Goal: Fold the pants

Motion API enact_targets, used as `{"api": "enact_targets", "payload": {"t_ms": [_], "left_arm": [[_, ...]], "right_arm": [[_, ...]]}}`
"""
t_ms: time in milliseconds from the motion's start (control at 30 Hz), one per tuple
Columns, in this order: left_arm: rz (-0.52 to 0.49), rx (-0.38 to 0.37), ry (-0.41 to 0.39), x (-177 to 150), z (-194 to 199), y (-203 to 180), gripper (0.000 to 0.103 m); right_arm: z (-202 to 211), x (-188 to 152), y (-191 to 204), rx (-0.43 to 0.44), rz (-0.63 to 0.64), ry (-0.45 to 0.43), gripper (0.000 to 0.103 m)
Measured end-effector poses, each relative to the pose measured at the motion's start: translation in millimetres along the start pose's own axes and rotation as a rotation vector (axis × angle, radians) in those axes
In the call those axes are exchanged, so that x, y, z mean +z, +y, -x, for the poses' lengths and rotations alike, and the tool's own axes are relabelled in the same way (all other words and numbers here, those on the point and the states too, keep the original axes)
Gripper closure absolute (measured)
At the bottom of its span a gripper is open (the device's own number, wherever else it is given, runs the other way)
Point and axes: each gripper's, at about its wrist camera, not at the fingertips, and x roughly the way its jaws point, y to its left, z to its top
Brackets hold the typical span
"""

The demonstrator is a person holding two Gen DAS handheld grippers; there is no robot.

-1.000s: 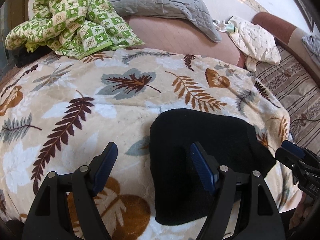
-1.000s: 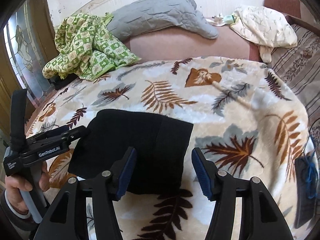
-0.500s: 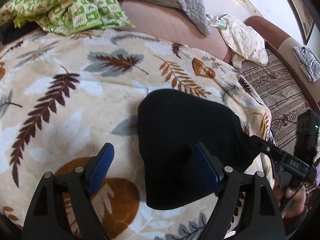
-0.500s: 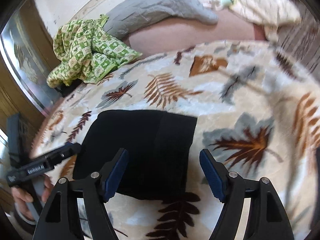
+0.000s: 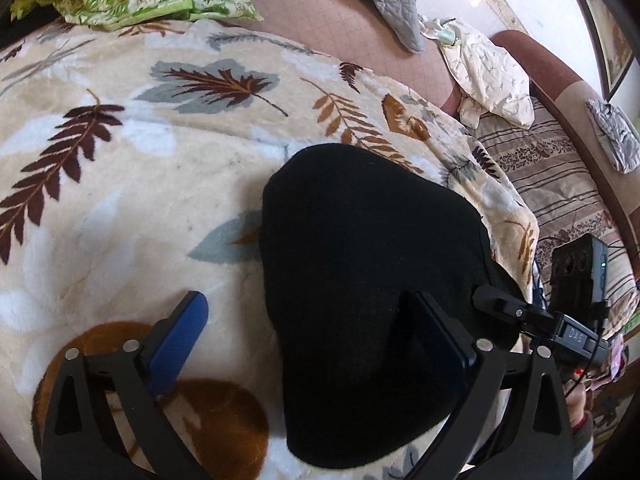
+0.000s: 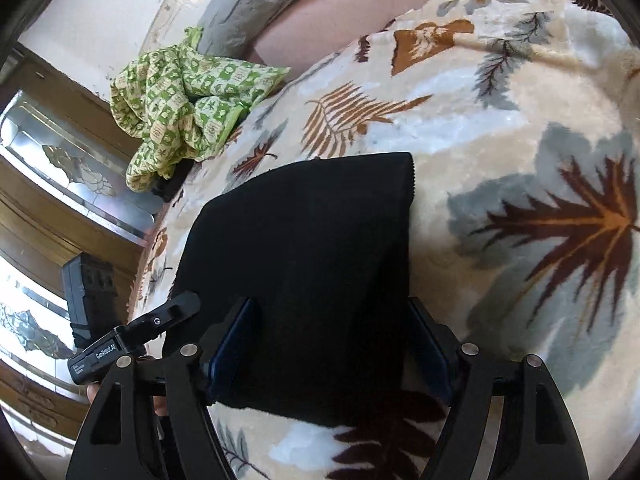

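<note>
Black pants (image 5: 372,264), folded into a compact pad, lie on a leaf-print blanket (image 5: 120,184) spread over a bed. The left wrist view alone takes in the striped couch (image 5: 560,184) at 3 o'clock, a cream cloth (image 5: 492,76) at 1 o'clock and the right gripper (image 5: 486,300) reaching in low at 4 o'clock, its tip at the pants' edge. The right wrist view alone shows the wood-and-glass cabinet (image 6: 52,184) at 9 o'clock, and the left gripper (image 6: 180,308) with a hand (image 6: 120,394) behind it at 8 o'clock. A green checked cloth (image 6: 180,108) and a grey pillow (image 6: 248,4) at the bed's far end appear in both.

The left gripper (image 5: 316,336) is spread wide and opening further: its left blue pad (image 5: 180,340) is over bare blanket, its right pad over the pants, with the pants' left edge between them and nothing clamped. The right gripper (image 6: 332,344) stands well apart, straddling the near right part of the pants. Its left pad (image 6: 232,340) is over the black cloth, the right pad just beside the pants' right edge; neither presses on the fabric.
</note>
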Motion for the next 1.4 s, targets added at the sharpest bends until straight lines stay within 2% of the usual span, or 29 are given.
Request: {"api": "enact_targets", "payload": {"t_ms": [67, 100, 133, 200, 267, 300, 367, 567, 733, 767, 833, 867, 933, 967, 1033, 1167, 1300, 1400], "left_arm": [[-0.024, 0.006, -0.003, 0, -3, -5, 0.005], [-0.042, -0.003, -0.005, 0, -3, -9, 0.011], [-0.059, -0.043, 0.004, -1, -4, -14, 0.032], [-0.082, -0.019, -0.011, 1, 0, -21, 0.037], [-0.098, -0.018, -0.022, 3, 6, -27, 0.051], [-0.099, -0.026, -0.028, 5, 10, -28, 0.054], [-0.108, -0.042, -0.049, 13, 20, -30, 0.061], [-0.134, -0.04, -0.118, 50, 36, -35, 0.062], [-0.137, -0.014, -0.134, 79, 20, -25, 0.06], [-0.127, 0.005, -0.119, 84, 9, -19, 0.055], [-0.109, 0.07, -0.086, 86, -9, -9, 0.052], [-0.095, 0.149, -0.058, 85, -23, 0, 0.049], [-0.071, 0.157, -0.047, 82, -30, 11, 0.027], [-0.046, 0.149, -0.062, 80, -26, 16, 0.022], [-0.039, 0.145, -0.067, 79, -19, 19, 0.022], [-0.089, 0.217, -0.104, 83, -6, 5, 0.022], [-0.134, 0.254, -0.155, 91, 4, -9, 0.022], [-0.151, 0.268, -0.165, 98, 2, -19, 0.022]], "right_arm": [[0, -2, 3, -0.009, 0.006, -0.019, 0.032], [1, -3, 6, -0.02, 0.021, -0.026, 0.037], [2, -3, 9, -0.031, 0.039, -0.034, 0.039], [7, -3, 21, -0.06, 0.086, -0.052, 0.053], [14, -1, 30, -0.062, 0.111, -0.067, 0.06], [17, 1, 33, -0.055, 0.115, -0.073, 0.064], [24, 4, 40, -0.042, 0.126, -0.09, 0.066], [31, 35, 59, -0.014, 0.143, -0.153, 0.066], [15, 66, 66, -0.028, 0.163, -0.18, 0.066], [6, 74, 63, -0.038, 0.165, -0.172, 0.064], [-11, 79, 54, -0.078, 0.154, -0.146, 0.058], [-21, 80, 48, -0.125, 0.15, -0.136, 0.056], [-36, 77, 36, -0.239, 0.163, -0.103, 0.055], [-33, 74, 33, -0.234, 0.164, -0.112, 0.05], [-24, 71, 31, -0.219, 0.154, -0.128, 0.047], [0, 68, 42, -0.282, 0.188, -0.167, 0.047], [18, 72, 71, -0.249, 0.252, -0.212, 0.048], [14, 81, 88, -0.245, 0.295, -0.212, 0.049]]}}
